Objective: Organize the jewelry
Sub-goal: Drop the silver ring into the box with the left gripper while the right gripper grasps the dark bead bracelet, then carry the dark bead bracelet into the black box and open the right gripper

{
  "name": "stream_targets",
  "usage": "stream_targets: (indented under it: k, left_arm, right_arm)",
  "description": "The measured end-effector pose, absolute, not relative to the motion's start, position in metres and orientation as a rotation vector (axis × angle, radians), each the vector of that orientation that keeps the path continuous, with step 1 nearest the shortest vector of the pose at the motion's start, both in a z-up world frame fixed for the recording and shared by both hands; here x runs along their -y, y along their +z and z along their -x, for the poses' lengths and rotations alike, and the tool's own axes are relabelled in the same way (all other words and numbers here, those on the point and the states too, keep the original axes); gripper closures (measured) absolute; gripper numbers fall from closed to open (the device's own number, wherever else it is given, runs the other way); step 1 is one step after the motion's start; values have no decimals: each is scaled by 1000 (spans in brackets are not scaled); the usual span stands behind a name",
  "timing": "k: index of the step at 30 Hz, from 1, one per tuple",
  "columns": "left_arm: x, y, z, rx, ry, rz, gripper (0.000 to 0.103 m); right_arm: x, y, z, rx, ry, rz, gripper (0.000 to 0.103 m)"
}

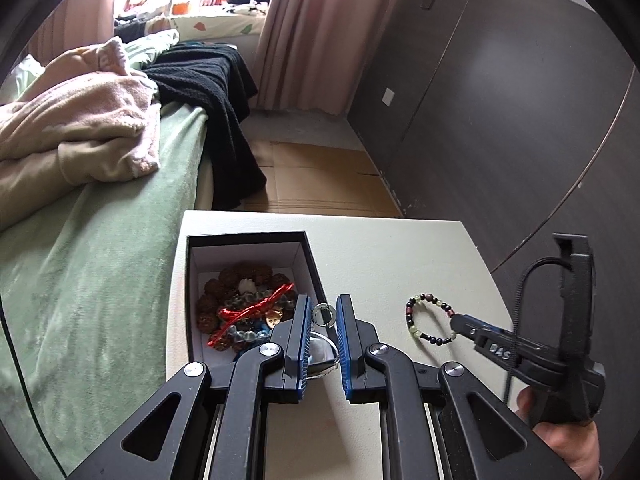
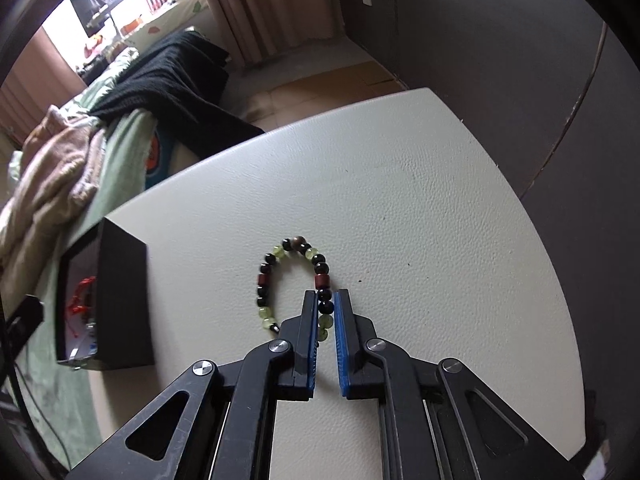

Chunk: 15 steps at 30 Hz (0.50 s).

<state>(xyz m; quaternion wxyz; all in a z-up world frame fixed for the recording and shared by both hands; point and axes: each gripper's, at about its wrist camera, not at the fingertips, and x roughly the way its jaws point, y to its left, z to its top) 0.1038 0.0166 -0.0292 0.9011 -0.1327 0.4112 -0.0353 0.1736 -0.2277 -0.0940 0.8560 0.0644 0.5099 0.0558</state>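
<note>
Your right claw (image 2: 326,300) is clenched on the near side of the beaded bracelet (image 2: 294,280), which lies on the tabletop (image 2: 420,208) well apart from the black box (image 1: 256,240); your left claw (image 1: 324,316) grips a silver ring piece (image 1: 323,315) just beside the box's rim. That open box holds brown bead strands, clear beads and a red cord (image 1: 256,312). The bracelet mixes black, pale green and dark red beads; a bed (image 1: 100,272) with blankets flanks the tabletop.

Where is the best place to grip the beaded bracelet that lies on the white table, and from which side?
Grip the near-right arc of the beaded bracelet, coming steeply from above. It lies flat as an open loop on the table, so one pad fits inside the ring and one outside. The right claw is already shut on the beads there.
</note>
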Motion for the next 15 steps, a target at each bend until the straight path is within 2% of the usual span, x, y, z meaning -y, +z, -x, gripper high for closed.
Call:
stream_targets:
  k: [15]
  left_arm:
    - [-33,-33,-93,-823,19,305,90]
  right_arm:
    - [255,-57,-145,-965,196,-268,93]
